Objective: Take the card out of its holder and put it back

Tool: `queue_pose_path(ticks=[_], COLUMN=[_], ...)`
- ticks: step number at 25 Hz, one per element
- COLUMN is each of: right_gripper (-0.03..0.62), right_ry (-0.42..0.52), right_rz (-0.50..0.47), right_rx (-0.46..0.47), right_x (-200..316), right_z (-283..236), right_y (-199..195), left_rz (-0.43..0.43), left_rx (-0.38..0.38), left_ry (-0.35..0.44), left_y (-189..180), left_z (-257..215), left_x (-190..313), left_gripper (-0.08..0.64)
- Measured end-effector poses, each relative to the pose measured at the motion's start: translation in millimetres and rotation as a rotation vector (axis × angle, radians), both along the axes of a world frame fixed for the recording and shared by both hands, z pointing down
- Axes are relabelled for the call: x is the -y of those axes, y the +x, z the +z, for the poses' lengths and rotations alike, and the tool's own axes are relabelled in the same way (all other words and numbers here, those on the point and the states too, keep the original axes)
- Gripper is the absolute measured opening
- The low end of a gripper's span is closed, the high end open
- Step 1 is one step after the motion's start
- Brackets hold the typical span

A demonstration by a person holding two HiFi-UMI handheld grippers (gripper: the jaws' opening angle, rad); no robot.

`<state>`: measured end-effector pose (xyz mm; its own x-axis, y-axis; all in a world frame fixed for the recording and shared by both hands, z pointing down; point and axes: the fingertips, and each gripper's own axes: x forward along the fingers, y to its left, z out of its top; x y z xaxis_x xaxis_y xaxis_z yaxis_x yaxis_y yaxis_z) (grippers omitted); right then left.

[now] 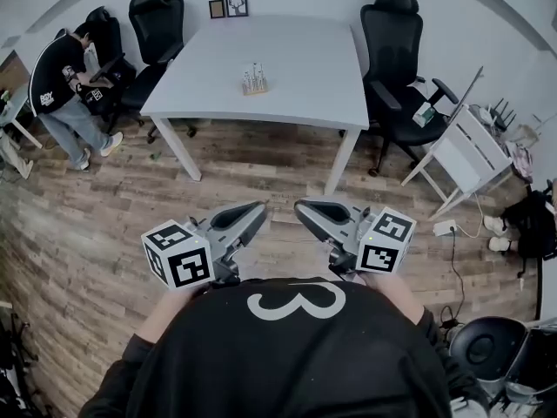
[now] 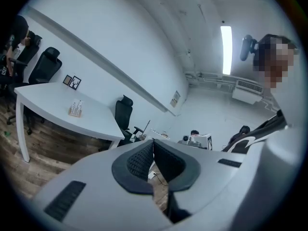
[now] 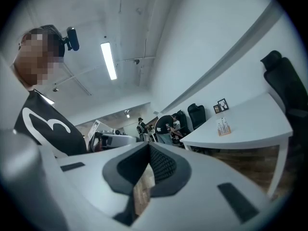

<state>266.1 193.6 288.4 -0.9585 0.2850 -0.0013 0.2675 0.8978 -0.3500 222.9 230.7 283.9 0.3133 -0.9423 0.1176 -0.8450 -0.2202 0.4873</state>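
Note:
A small wooden card holder [image 1: 254,81] with white cards standing in it sits near the middle of the white table [image 1: 287,55]. It also shows far off as the card holder [image 2: 75,109] in the left gripper view and the card holder [image 3: 223,127] in the right gripper view. My left gripper [image 1: 259,207] and right gripper [image 1: 300,205] hang close to my chest over the wooden floor, well short of the table. Both are shut with nothing between the jaws, as seen on the left gripper [image 2: 153,142] and the right gripper [image 3: 147,145].
Black office chairs stand at the table's far left [image 1: 158,20] and right [image 1: 392,50]. A person [image 1: 61,85] bends over a desk at the left. Two picture frames [image 1: 228,5] lean on the wall. A white rack [image 1: 466,151] and a bin [image 1: 483,347] stand at the right.

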Motion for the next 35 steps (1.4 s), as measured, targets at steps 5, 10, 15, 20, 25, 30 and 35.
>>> queue_pose_path(ticks=[5, 10, 15, 20, 25, 30, 35], right_gripper=[0.008, 0.008, 0.008, 0.009, 0.008, 0.009, 0.009], right_ry=[-0.02, -0.077, -0.09, -0.092, -0.094, -0.119, -0.165], right_rz=[0.018, 0.013, 0.028, 0.048, 0.065, 0.083, 0.104], right_rx=[0.016, 0.009, -0.003, -0.013, -0.015, -0.023, -0.043], right_x=[2.7, 9.8, 22.2, 48.5, 80.3, 118.3, 161.2], right_z=[3.3, 11.7, 17.9, 20.8, 22.8, 31.5, 36.7], right_y=[-3.5, -3.7, -11.8, -26.6, -60.2, -103.9, -163.2], left_rz=[-0.011, -0.012, -0.002, 0.018, 0.025, 0.033, 0.042], left_rx=[-0.004, -0.017, -0.027, -0.037, -0.041, -0.051, -0.072], left_ry=[-0.01, -0.032, -0.041, -0.037, -0.036, -0.06, -0.095], left_y=[-5.5, -5.2, -16.3, -30.2, -65.0, -110.1, -170.8], left_z=[5.4, 13.2, 19.0, 22.8, 27.1, 35.4, 37.9], left_x=[-1.8, 4.0, 16.3, 41.5, 70.9, 106.3, 150.2], left_gripper=[0.014, 0.014, 0.014, 0.014, 0.014, 0.014, 0.014])
